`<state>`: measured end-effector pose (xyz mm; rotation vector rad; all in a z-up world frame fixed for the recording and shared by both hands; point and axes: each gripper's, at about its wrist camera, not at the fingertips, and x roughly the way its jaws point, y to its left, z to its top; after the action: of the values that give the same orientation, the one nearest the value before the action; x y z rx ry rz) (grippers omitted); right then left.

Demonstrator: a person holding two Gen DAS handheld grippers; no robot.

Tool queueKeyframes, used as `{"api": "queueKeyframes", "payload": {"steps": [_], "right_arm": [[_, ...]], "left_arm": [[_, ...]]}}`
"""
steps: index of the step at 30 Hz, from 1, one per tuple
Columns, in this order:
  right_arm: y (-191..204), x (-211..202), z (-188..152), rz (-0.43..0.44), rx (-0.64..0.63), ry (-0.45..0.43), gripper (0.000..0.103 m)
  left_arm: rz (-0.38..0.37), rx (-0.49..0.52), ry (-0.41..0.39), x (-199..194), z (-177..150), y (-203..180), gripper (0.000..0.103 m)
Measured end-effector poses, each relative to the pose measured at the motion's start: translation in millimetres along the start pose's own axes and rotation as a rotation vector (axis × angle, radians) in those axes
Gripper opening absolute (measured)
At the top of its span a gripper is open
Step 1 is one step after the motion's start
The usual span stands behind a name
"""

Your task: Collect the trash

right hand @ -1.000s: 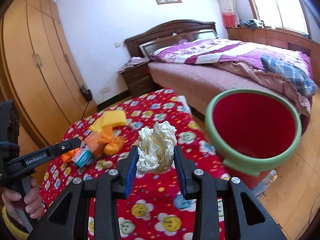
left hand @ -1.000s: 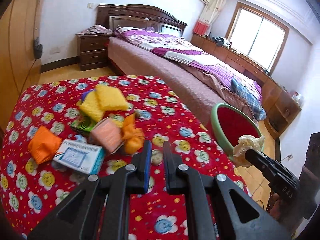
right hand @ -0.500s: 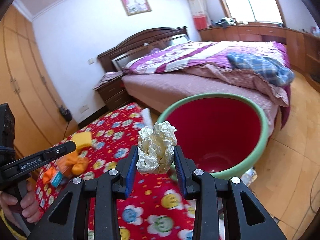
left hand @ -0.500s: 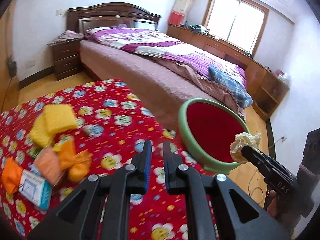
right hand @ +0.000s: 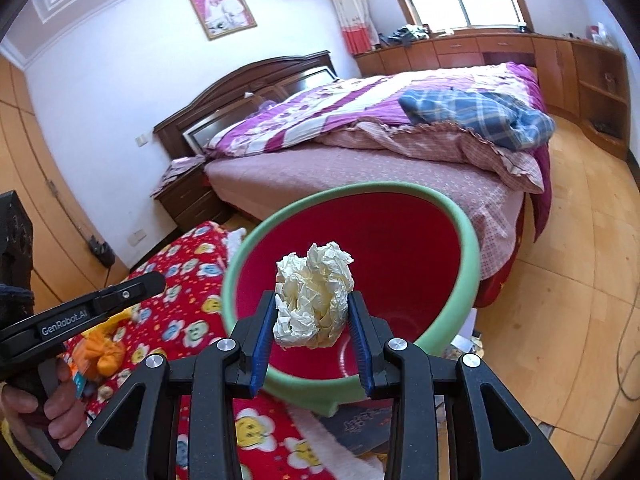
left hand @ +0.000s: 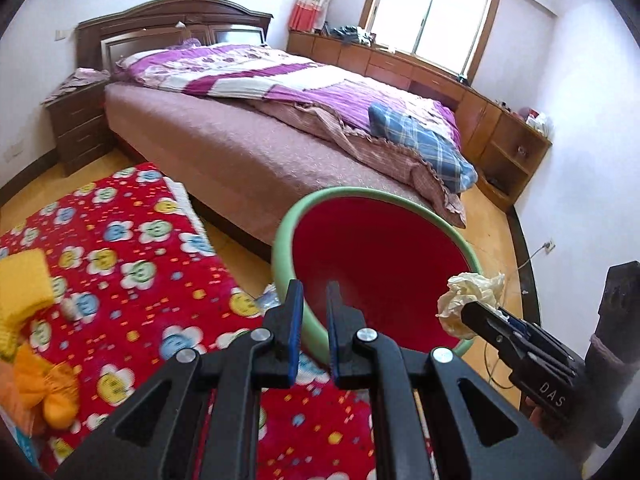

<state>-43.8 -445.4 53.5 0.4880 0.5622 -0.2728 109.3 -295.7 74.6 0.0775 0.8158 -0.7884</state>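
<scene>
My right gripper [right hand: 313, 322] is shut on a crumpled white paper ball [right hand: 314, 300] and holds it over the mouth of the red bin with a green rim [right hand: 472, 248]. In the left wrist view the paper ball [left hand: 470, 294] sits above the bin's right rim [left hand: 288, 224]. My left gripper [left hand: 314, 320] is shut and empty, its tips over the bin's near rim. Yellow and orange items [left hand: 24, 280] lie on the red flowered cloth at the left.
The table with the red flowered cloth [left hand: 132, 264] is on the left. A bed [left hand: 260, 136] stands behind the bin. Wooden cabinets [left hand: 500, 128] line the far wall. A cable [left hand: 532, 256] lies on the wooden floor at the right.
Both grippers have swung right, from over the table to the bin. The paper ball has moved from above the cloth to over the bin's opening. The left gripper stays shut.
</scene>
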Motion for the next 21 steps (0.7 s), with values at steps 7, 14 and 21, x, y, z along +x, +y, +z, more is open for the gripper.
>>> {"api": "queueKeyframes", "payload": {"steps": [7,14,21], "right_arm": [[-5,1,3,0.008,-0.001,0.004,0.036],[8,-13,-1,0.024,-0.018,-0.014,0.036],[26,-27,-9,0.05,-0.04,-0.014,0.036]], "left_arm": [[-0.005,-0.014,0.012,1,-3,-5,0.011],[0.037,-0.039,0.011,-31,-14,6,0.035],[0.088,-0.138,0.01,-71,-37,47,0.04]]}}
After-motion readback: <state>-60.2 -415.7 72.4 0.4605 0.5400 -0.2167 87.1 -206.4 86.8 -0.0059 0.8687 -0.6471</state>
